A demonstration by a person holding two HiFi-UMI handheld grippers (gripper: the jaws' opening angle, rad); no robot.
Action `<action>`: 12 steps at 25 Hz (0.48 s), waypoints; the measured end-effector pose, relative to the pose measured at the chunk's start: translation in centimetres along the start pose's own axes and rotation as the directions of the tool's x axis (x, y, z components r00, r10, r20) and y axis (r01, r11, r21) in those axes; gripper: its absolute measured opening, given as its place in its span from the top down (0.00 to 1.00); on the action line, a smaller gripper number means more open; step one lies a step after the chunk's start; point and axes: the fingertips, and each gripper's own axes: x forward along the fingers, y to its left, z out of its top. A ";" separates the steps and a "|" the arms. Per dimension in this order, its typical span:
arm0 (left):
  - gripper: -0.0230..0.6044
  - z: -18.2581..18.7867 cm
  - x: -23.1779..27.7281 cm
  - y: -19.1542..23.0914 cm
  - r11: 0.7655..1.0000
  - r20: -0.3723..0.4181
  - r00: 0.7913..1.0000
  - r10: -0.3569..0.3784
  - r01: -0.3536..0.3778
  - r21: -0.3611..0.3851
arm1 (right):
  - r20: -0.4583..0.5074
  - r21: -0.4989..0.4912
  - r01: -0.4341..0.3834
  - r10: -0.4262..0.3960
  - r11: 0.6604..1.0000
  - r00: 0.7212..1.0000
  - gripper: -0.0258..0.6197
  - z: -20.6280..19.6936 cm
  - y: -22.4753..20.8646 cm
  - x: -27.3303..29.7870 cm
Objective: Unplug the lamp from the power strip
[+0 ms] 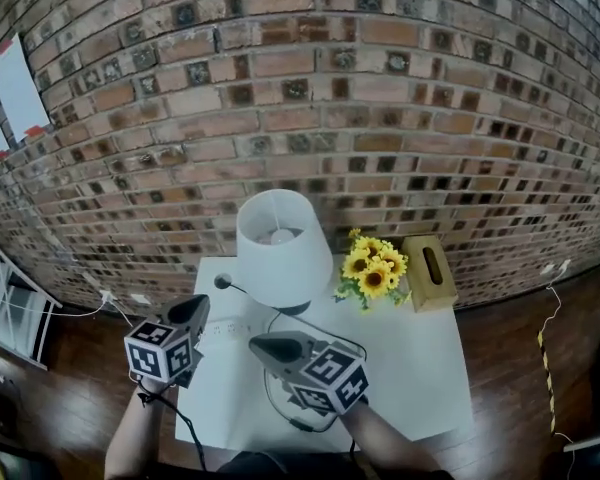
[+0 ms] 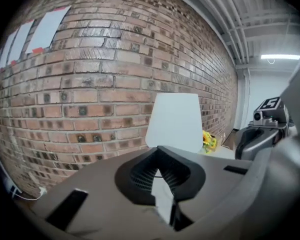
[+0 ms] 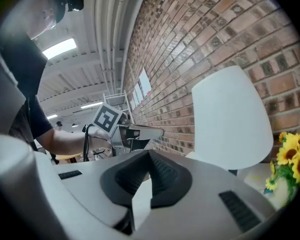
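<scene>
While left claw (image 1: pixel 200 304) and right claw (image 1: pixel 257 343) hang closed, empty, a careless swing could topple the lamp (image 1: pixel 277 243).

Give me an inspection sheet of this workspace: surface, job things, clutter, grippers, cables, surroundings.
Surface: white table against the wall.
Job's things: lamp with a white shade, upright at the back; white power strip flat in front of it.
Clutter: sunflowers and wooden tissue box right of the lamp.
Grippers: left gripper and right gripper both shut, above the table, nothing seen held.
Cables: black cable looping over the table; plugged in or not, cannot tell.
Surroundings: brick wall, wooden floor.
</scene>
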 end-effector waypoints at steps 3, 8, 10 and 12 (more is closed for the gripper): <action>0.93 0.8 -2.6 -0.6 0.998 0.042 0.998 0.045 -0.048 0.052 | -0.005 -0.040 -0.051 0.051 0.998 0.999 0.96 0.4 1.3 0.2; 0.93 0.9 -6.7 -3.3 0.974 0.077 0.992 0.098 -0.111 0.200 | 0.044 -0.028 -0.088 0.089 0.996 0.995 0.96 1.7 1.9 0.8; 0.93 0.4 -8.2 -3.5 0.972 0.076 0.990 0.118 -0.131 0.195 | 0.050 -0.034 -0.105 0.106 0.994 0.993 0.96 2.1 2.3 1.5; 0.93 -0.2 -9.7 -3.5 0.974 0.081 0.987 0.142 -0.154 0.167 | 0.052 -0.038 -0.132 0.134 0.990 0.990 0.96 2.2 3.2 1.9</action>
